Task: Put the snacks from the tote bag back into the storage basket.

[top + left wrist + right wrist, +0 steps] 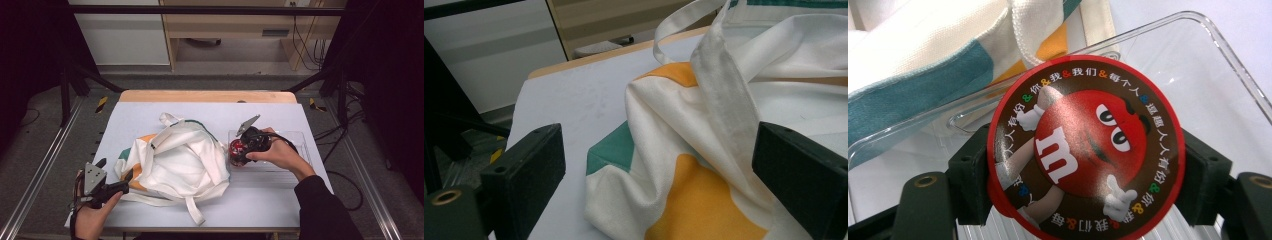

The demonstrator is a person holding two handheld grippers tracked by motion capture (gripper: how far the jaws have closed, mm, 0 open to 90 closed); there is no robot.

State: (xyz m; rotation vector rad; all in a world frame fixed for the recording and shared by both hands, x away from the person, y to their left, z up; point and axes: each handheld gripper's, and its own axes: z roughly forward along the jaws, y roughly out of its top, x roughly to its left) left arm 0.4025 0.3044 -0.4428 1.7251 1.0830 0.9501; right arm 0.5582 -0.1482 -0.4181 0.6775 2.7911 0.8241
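A white cloth bag [175, 160] with orange and teal patches lies crumpled in the middle of the table. My left gripper [131, 176] rests open at the bag's near left corner; in the left gripper view the bag's orange and teal corner [684, 190] lies between the wide-apart jaws, untouched. My right gripper [235, 152] is over the left end of a clear plastic tray [300, 150], shut on a round red M&M's candy tub [237, 148]. In the right gripper view the tub's lid [1083, 150] sits between the two pads, above the tray [1228, 85].
The table is covered by a pale sheet [150, 112] with a wooden edge [205, 96] at the far side. Metal rails [45, 165] run along both sides of the table. A wooden cabinet [235, 25] stands beyond it.
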